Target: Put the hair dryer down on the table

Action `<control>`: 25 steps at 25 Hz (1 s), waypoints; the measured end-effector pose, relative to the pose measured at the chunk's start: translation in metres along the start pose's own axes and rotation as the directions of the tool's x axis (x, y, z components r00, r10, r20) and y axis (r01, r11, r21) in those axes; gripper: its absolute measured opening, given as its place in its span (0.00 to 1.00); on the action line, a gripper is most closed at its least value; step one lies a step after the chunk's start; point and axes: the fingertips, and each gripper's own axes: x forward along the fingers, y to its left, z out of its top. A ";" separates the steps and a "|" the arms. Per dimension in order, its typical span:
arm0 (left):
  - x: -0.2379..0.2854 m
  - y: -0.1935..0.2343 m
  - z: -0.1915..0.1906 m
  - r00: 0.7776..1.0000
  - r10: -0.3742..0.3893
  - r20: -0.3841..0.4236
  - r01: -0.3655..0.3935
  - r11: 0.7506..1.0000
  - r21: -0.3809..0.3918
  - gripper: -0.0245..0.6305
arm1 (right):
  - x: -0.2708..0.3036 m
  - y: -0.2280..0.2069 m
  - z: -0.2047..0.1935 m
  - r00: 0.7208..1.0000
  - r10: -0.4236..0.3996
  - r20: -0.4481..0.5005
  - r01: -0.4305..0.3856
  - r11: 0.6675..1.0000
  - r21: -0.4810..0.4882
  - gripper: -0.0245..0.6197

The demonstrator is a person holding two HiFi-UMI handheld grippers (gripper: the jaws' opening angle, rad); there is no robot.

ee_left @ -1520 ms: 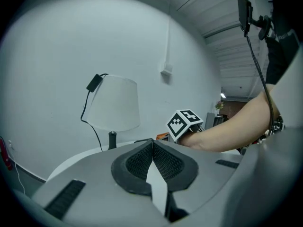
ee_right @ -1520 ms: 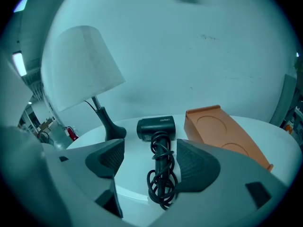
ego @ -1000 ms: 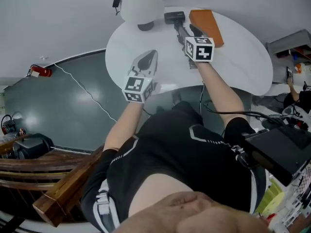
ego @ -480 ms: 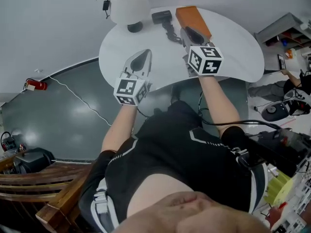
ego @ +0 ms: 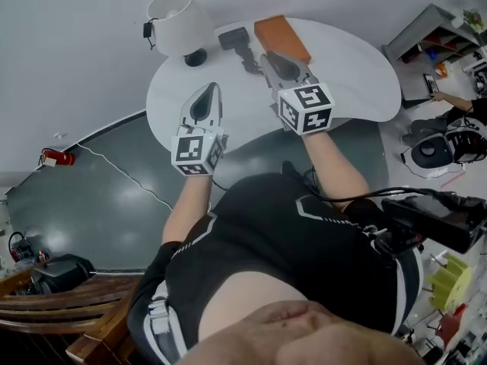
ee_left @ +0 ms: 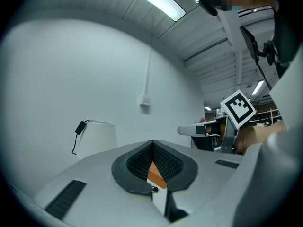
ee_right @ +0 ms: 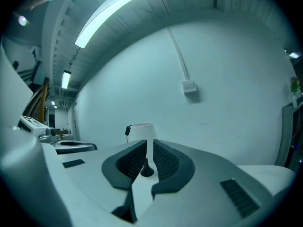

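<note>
The dark hair dryer (ego: 236, 42) lies on the round white table (ego: 342, 74), between a white lamp (ego: 173, 15) and an orange box (ego: 281, 36). My right gripper (ego: 268, 58) hovers just in front of the dryer's handle and does not touch it. Its jaws (ee_right: 149, 144) are closing down to a thin slit, with nothing between them; the lamp (ee_right: 142, 131) shows through the slit. My left gripper (ego: 209, 90) hangs over the table's near left part, shut and empty (ee_left: 152, 144). A bit of the orange box (ee_left: 156, 175) shows under its pads.
Dark floor (ego: 91, 196) lies left of the table. Shelves and clutter (ego: 437, 36) stand at the right, with a person's hand there. Wooden furniture (ego: 99, 341) sits at the lower left. A black device (ego: 437, 215) is at my right side.
The right gripper has let go of the hair dryer's handle, drawn back toward me and closed its jaws. The left gripper also pulled back a little. The dryer stays on the table.
</note>
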 end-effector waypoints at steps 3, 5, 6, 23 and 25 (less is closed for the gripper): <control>0.007 -0.005 0.007 1.000 0.011 -0.001 -0.011 1.000 -0.005 0.08 | -0.007 -0.005 0.001 1.000 0.025 -0.005 -0.025 1.000 -0.013 0.13; 0.013 -0.011 0.010 0.999 0.030 -0.011 -0.030 0.999 0.015 0.08 | -0.011 -0.012 0.003 0.999 0.039 -0.001 -0.039 0.999 -0.022 0.13; 0.015 -0.013 0.009 0.999 0.043 -0.017 -0.043 0.999 0.027 0.08 | -0.013 -0.015 0.005 0.999 0.049 0.002 -0.049 0.999 -0.022 0.13; 0.038 -0.042 0.020 0.986 0.164 -0.025 -0.162 0.985 0.067 0.08 | -0.032 -0.060 0.010 0.998 0.069 0.003 -0.069 0.997 -0.028 0.10; 0.039 -0.045 0.020 0.987 0.158 -0.022 -0.156 0.986 0.062 0.08 | -0.033 -0.061 0.012 0.998 0.068 0.007 -0.068 0.997 -0.039 0.10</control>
